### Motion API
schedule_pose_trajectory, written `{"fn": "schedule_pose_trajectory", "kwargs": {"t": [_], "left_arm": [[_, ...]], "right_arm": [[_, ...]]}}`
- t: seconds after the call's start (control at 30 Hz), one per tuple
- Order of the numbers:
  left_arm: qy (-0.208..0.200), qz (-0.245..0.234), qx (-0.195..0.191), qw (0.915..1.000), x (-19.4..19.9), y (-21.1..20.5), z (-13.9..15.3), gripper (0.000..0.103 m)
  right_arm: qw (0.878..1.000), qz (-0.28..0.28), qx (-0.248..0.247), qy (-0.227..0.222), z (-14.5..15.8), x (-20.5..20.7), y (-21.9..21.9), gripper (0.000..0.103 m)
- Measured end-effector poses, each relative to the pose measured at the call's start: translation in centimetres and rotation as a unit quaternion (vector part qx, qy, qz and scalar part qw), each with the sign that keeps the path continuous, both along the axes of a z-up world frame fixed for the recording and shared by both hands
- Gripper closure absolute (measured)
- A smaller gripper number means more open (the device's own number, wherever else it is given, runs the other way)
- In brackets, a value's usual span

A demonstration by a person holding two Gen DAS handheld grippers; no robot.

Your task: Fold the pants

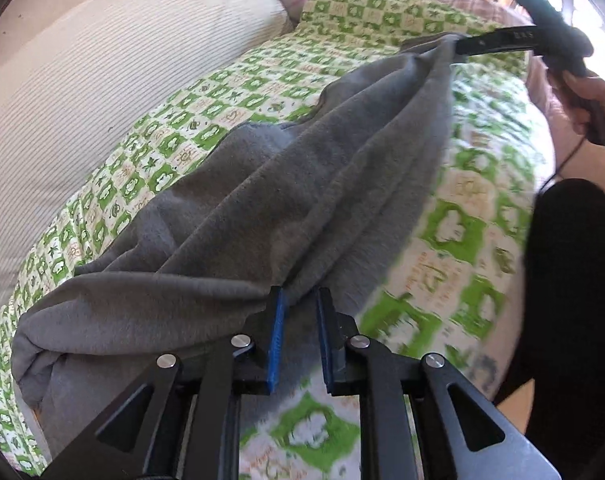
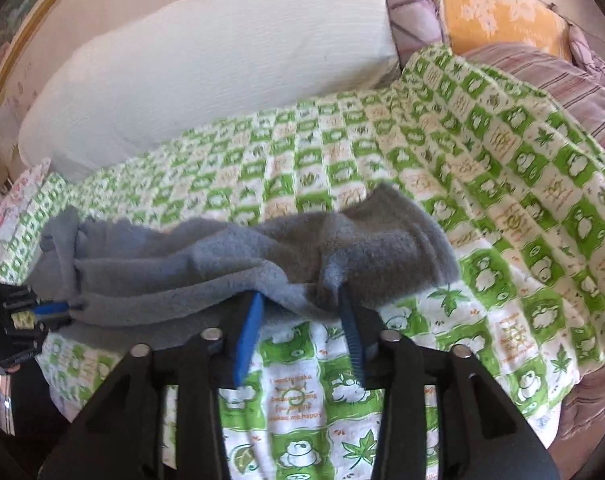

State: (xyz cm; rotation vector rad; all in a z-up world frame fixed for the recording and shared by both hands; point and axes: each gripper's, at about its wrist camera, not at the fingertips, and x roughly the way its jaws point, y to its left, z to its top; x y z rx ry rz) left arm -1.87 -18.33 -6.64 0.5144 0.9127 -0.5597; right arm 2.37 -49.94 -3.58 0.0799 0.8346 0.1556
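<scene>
Nearest, the left gripper (image 1: 300, 300) pinched one end of the gray pants (image 1: 270, 184) and the right gripper (image 2: 300, 300) gripped the other end, so the garment hung bunched between them over the green patterned blanket (image 2: 442, 168), the white pillow (image 2: 222, 48) beyond.

The bed's (image 2: 502, 184) far right stretch lies open for passage. Along the far edge a white pillow (image 2: 222, 56) blocks the way; the gray pants (image 2: 238, 264) span the near edge.
</scene>
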Motion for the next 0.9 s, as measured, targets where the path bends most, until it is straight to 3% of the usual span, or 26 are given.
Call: {"fn": "schedule_pose_trajectory", "kwargs": {"t": [0.07, 0.23, 0.33, 0.53, 0.83, 0.9], "left_arm": [[-0.004, -0.002, -0.007, 1.0, -0.4, 0.7, 1.0, 0.079], [-0.014, 0.022, -0.04, 0.9988, 1.3, 2.4, 3.3, 0.075], [-0.018, 0.046, -0.051, 0.9975, 3.7, 3.0, 3.8, 0.066], [0.004, 0.112, -0.1, 0.9886, 6.7, 6.9, 4.1, 0.063], [-0.003, 0.219, -0.076, 0.9727, 8.8, 19.2, 3.8, 0.06], [-0.006, 0.246, -0.065, 0.9672, 9.7, 22.6, 4.0, 0.048]], "right_arm": [[1.0, -0.002, 0.02, -0.007, 0.9, -0.1, -0.4, 0.046], [0.997, 0.001, 0.059, -0.041, 3.4, -0.9, -0.2, 0.046], [0.996, 0.018, 0.08, -0.045, 4.1, -0.4, 1.8, 0.046], [0.991, 0.095, 0.092, -0.016, 3.1, 1.8, 9.4, 0.046], [0.972, 0.216, 0.083, 0.029, 0.8, 3.8, 22.4, 0.046], [0.969, 0.23, 0.083, 0.038, 0.5, 4.4, 24.4, 0.046]]}}
